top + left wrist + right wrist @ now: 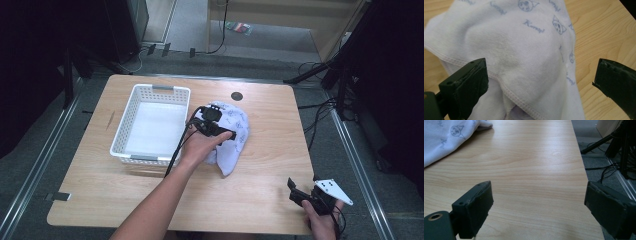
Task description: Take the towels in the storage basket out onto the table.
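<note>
My left hand-held gripper (216,125) sits over the white terry towel with small blue cartoon prints (231,137), jaws spread wide; in the left gripper view the cloth (524,57) lies between them, untouched by either pad. No earlier frame to compare, so I record only that nothing is pinched. The towel is bunched in a loose heap near the middle of the light wooden worktop (150,195), just right of the white perforated plastic basket (152,89), which stands toward the far left corner with nothing in it. My right hand-held gripper (300,192) waits at the near right corner, jaws spread, bare wood (536,182) between them. Judgement: if the towel is bound for the basket, that remains undone; tidying, a fresh grasp and the transfer are left.
</note>
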Available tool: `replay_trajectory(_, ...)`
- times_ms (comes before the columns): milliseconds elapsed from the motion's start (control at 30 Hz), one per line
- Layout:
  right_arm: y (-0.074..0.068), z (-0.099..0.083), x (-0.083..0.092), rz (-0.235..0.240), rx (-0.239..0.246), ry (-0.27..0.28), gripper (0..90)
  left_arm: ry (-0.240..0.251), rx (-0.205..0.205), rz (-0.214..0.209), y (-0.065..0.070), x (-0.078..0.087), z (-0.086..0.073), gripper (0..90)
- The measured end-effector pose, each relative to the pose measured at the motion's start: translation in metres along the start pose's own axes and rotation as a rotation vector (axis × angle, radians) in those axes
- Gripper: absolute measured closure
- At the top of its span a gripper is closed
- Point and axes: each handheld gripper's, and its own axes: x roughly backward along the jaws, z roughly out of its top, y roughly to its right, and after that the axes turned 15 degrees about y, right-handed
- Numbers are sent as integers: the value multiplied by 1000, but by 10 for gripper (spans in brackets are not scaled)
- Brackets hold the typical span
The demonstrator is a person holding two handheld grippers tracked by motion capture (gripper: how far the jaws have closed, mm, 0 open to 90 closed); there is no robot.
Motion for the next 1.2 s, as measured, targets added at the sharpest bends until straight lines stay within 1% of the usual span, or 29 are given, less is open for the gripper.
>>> replay_trajectory(67, 0, 0, 0, 1, 0, -1, 83, 11, 2, 5, -4, 5, 2, 0)
replay_trajectory(333, 0, 0, 0, 1, 3, -1, 83, 50, -3, 57, -23, 27, 10, 0)
replay_trajectory(567, 0, 0, 0, -2, 7, -4, 83, 77, 1, 98, -46, 50, 13, 0)
replay_trajectory(767, 0, 0, 0, -4, 7, -4, 83, 94, 14, 130, -65, 67, 13, 0)
replay_trajectory(833, 0, 0, 0, -5, 9, -5, 83, 103, 24, 133, -71, 72, 12, 0)
replay_trajectory(867, 0, 0, 0, -5, 9, -5, 83, 103, 24, 133, -71, 72, 12, 0)
replay_trajectory(900, -1, 0, -1, -6, 10, -5, 83, 104, 25, 141, -77, 76, 12, 0)
replay_trajectory(1000, -1, 0, -1, -6, 9, -6, 83, 107, 33, 160, -86, 82, 10, 0)
replay_trajectory(1100, -1, 0, -1, -7, 11, -7, 83, 114, 55, 171, -96, 89, 7, 0)
replay_trajectory(1200, -1, 0, -1, -8, 12, -7, 83, 114, 55, 186, -104, 95, 6, 0)
